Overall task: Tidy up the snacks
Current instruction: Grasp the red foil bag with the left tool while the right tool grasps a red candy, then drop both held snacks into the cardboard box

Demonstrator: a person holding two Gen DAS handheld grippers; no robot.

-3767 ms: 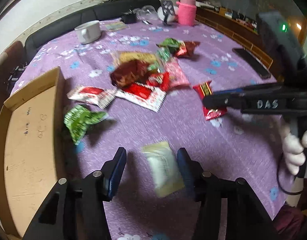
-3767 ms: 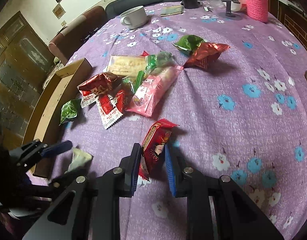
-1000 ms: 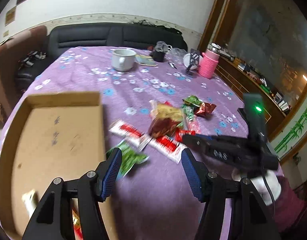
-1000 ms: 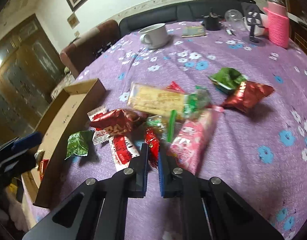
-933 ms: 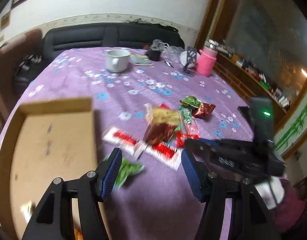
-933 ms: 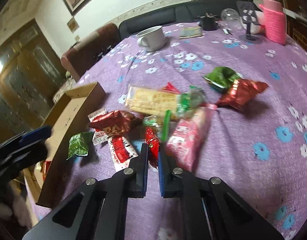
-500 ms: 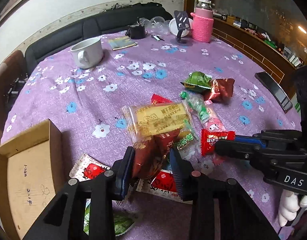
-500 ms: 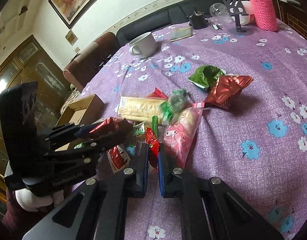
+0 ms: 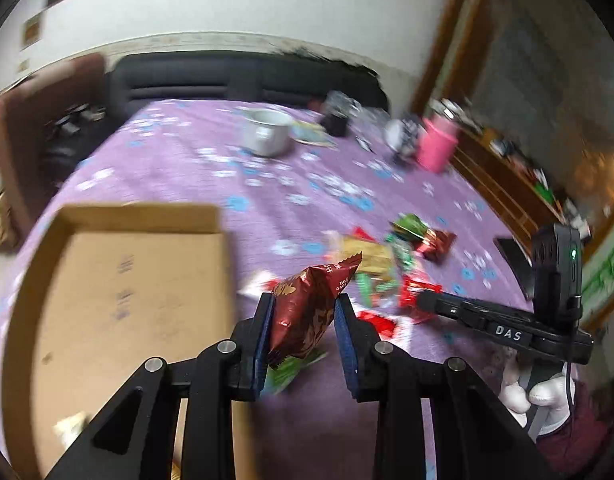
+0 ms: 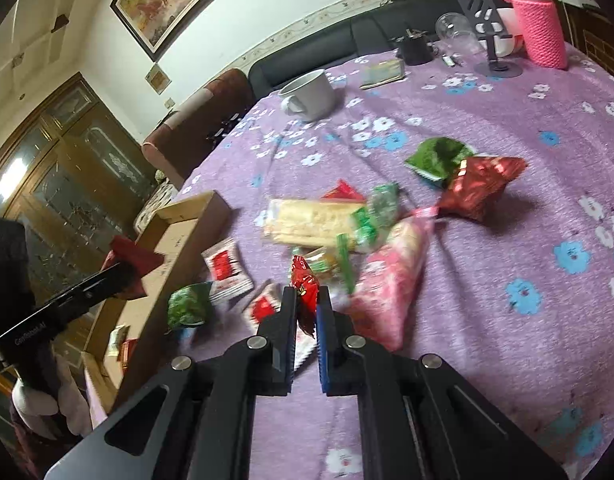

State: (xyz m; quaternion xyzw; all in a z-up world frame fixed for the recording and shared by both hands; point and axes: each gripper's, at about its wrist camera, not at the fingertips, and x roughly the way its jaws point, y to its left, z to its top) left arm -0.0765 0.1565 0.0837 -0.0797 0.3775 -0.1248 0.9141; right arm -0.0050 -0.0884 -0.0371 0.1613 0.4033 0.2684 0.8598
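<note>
Left gripper [image 9: 303, 312] clamps a dark red snack bag [image 9: 309, 308].

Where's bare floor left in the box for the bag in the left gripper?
Most of the cardboard box floor is bare, bordered by its far and right walls. Only its near corner holds small packets. Crowded: the snack pile right of the box, where the right gripper holds a red packet.

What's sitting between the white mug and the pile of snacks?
Only bare flowered tablecloth between the white mug and the snack pile, seen in the right wrist view.
</note>
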